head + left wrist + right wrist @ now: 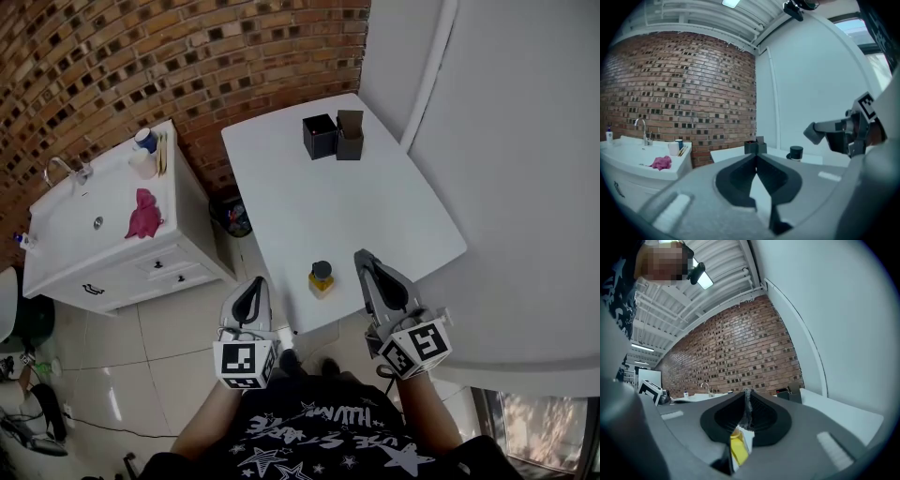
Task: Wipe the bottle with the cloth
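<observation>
The bottle, likely light, rigid and slick and best gripped round its body, stands at the white table's near edge between the left gripper and right gripper, both closed empty.

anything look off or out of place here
Nothing spilled or tipped. The pink cloth lies crumpled on the sink counter, away from the table; the yellow bottle stands upright very near the table's front edge.

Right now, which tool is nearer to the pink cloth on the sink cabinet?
Left. The left tool hangs over the floor, to the right of the cloth; the right tool is farther, over the table.
</observation>
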Action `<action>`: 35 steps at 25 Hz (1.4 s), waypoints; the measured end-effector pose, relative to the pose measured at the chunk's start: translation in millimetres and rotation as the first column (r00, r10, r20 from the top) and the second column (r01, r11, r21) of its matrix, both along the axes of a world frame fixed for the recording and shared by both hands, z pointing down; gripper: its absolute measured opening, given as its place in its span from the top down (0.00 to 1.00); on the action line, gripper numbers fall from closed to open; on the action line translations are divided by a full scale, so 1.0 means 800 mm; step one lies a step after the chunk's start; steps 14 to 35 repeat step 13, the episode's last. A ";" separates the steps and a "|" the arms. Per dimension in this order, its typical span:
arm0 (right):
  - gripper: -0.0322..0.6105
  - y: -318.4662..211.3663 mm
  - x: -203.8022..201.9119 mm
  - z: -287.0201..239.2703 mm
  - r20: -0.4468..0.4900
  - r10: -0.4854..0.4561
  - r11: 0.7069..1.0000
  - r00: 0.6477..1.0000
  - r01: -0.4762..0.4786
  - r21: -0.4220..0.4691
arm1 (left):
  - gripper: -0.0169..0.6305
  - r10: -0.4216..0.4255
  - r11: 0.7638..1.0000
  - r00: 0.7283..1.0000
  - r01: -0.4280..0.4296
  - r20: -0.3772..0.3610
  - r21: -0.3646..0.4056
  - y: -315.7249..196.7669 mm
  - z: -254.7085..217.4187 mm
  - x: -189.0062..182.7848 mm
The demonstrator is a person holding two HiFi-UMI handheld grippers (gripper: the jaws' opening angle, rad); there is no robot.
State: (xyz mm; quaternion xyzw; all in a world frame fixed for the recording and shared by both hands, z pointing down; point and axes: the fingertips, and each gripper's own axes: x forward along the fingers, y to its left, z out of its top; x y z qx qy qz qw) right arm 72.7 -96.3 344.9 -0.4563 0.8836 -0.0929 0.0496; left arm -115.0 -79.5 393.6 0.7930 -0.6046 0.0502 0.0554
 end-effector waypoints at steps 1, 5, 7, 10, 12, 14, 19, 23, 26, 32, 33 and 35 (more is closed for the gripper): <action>0.89 -0.001 0.002 0.000 0.000 0.004 1.000 1.000 -0.004 -0.002 | 0.97 -0.003 1.000 1.000 0.003 0.007 0.005 0.000 0.001 -0.002; 0.89 -0.004 0.004 0.002 -0.005 0.007 1.000 1.000 -0.007 -0.007 | 0.97 -0.008 1.000 1.000 0.008 0.019 0.006 0.003 0.002 -0.005; 0.89 -0.007 0.008 0.004 -0.006 0.016 1.000 1.000 -0.016 -0.024 | 0.97 -0.011 1.000 1.000 0.011 0.012 -0.006 0.004 0.002 -0.004; 0.89 -0.009 0.018 0.008 0.005 0.031 0.999 0.999 -0.031 -0.043 | 0.97 -0.013 1.000 1.000 0.013 0.016 -0.014 0.005 0.005 -0.002; 0.89 -0.009 0.022 0.009 0.005 0.036 0.998 0.999 -0.035 -0.046 | 0.97 -0.010 1.000 1.000 0.010 0.020 -0.015 0.007 0.007 0.000; 0.89 -0.009 0.024 0.010 0.004 0.037 0.998 0.999 -0.037 -0.046 | 0.97 -0.008 1.000 1.000 0.008 0.023 -0.015 0.007 0.008 0.001; 0.89 -0.009 0.024 0.010 0.004 0.037 0.998 0.999 -0.037 -0.046 | 0.97 -0.008 1.000 1.000 0.008 0.023 -0.015 0.007 0.008 0.001; 0.89 -0.009 0.024 0.010 0.004 0.037 0.998 0.999 -0.037 -0.046 | 0.97 -0.008 1.000 1.000 0.008 0.023 -0.015 0.007 0.008 0.001; 0.89 -0.009 0.024 0.010 0.004 0.037 0.998 0.999 -0.037 -0.046 | 0.97 -0.008 1.000 1.000 0.008 0.023 -0.015 0.007 0.008 0.001; 0.89 -0.009 0.024 0.010 0.004 0.037 0.998 0.999 -0.037 -0.046 | 0.97 -0.008 1.000 1.000 0.008 0.023 -0.015 0.007 0.008 0.001; 0.89 -0.009 0.024 0.010 0.004 0.037 0.998 0.999 -0.037 -0.046 | 0.97 -0.008 1.000 1.000 0.008 0.023 -0.015 0.007 0.008 0.001; 0.89 -0.009 0.024 0.010 0.004 0.037 0.998 0.999 -0.037 -0.046 | 0.97 -0.008 1.000 1.000 0.008 0.023 -0.015 0.007 0.008 0.001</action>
